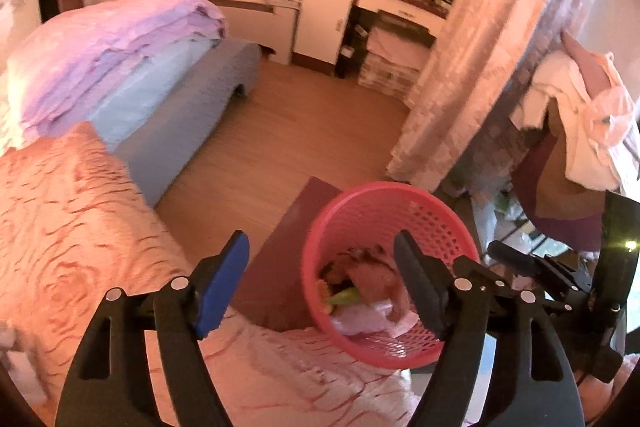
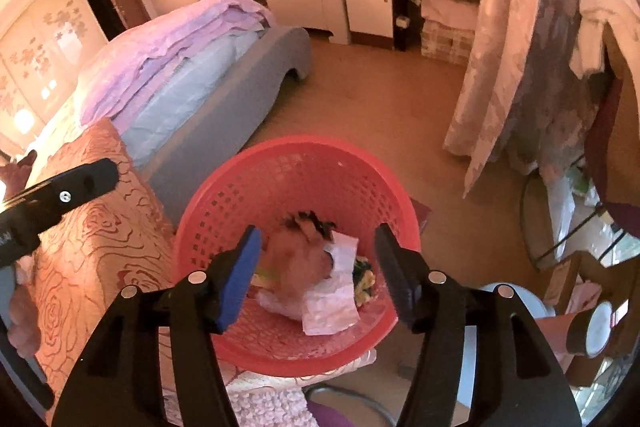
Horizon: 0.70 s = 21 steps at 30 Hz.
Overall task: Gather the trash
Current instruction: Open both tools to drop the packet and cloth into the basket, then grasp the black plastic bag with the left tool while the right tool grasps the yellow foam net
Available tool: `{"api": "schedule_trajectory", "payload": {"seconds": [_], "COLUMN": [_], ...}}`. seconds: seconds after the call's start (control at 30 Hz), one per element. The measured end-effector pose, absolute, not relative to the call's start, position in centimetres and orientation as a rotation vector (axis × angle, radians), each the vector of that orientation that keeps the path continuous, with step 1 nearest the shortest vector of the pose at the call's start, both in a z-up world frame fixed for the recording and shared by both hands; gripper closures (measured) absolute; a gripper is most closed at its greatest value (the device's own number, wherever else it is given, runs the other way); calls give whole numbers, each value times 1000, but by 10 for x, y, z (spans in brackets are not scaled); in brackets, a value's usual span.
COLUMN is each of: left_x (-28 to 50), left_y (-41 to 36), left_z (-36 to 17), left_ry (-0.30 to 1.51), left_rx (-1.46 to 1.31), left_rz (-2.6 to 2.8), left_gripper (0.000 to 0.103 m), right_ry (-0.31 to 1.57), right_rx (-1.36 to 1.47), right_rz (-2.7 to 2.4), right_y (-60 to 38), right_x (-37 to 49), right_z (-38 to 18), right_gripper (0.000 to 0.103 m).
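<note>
A red mesh basket [image 1: 420, 223] [image 2: 300, 179] stands by the edge of a bed and holds trash: white paper [image 2: 332, 303], a blurred pinkish crumpled lump [image 2: 300, 259], a green piece [image 1: 344, 297] and a yellow-green wrapper [image 2: 364, 283]. My left gripper [image 1: 320, 247] hangs open over the basket's near-left rim, nothing between its fingers. My right gripper [image 2: 318, 239] is open above the basket's middle, and its pads touch nothing. In the left wrist view the right gripper [image 1: 520, 263] shows at the right. In the right wrist view the left gripper [image 2: 60, 195] shows at the left.
An orange rose-patterned bedcover [image 1: 80, 227] [image 2: 92, 247] lies to the left, with folded lilac quilts [image 1: 120, 43] behind. A maroon box [image 1: 296, 227] sits behind the basket. A curtain [image 1: 460, 67] and a chair draped in clothes [image 1: 580, 115] stand at the right. Wooden floor [image 1: 300, 115] stretches beyond.
</note>
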<state>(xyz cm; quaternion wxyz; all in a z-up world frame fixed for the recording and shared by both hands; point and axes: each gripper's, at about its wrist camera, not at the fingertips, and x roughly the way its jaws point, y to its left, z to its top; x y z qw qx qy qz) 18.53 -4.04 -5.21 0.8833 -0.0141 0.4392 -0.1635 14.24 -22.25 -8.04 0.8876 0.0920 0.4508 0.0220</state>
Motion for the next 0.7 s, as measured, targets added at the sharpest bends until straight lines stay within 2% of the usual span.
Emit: {"api": "schedule_trajectory", "payload": {"seconds": [0.7], "left_x": [86], "left_y": [101], "left_z": [-3], "left_ry": [828], "left_rx": [-94], "left_rz": [5], "left_gripper": [31], "right_ry": [893], "right_rx": [50], "right_rz": [465], "right_y": [-81], "right_x": [139], "right_z": [-40], "right_gripper": [43]}}
